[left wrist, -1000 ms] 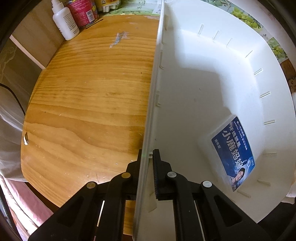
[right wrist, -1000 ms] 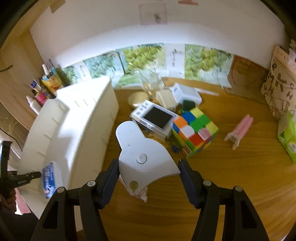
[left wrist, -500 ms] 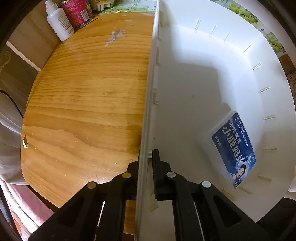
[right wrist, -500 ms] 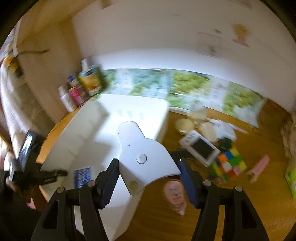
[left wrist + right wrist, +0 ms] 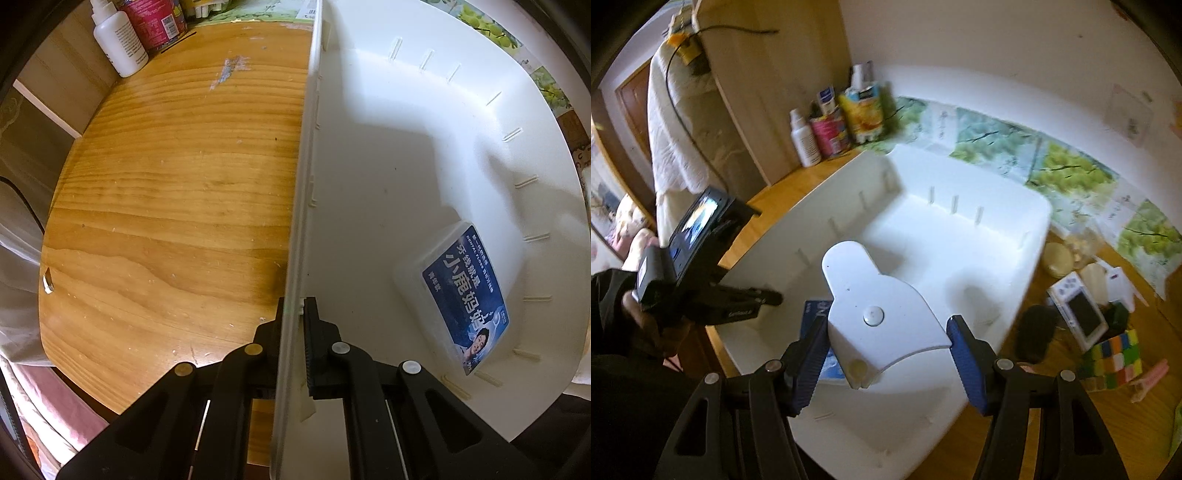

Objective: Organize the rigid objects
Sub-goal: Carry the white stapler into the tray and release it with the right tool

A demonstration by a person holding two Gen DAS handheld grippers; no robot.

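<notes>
Two grippers work at one white bin (image 5: pixel 424 155) on the wooden table (image 5: pixel 177 192). At the far left of the table, by the wall, stand a white bottle (image 5: pixel 118 40) and a pink can (image 5: pixel 159 18). The left gripper (image 5: pixel 293 310) points down over the bin's near wall, its jaws clamped tight on that thin white wall, one finger outside and one inside. Inside the bin, toward its right side, lies a clear floss box with a blue label (image 5: pixel 463 295), flat on the floor.

In the right wrist view, the right gripper (image 5: pixel 886 332) hovers over the bin with its jaws gripping a white flat-topped gadget (image 5: pixel 875 306) by its two sides. To the right of the bin sit a small white device with a dark screen (image 5: pixel 1078 312) and a multicoloured cube (image 5: pixel 1113 354).
</notes>
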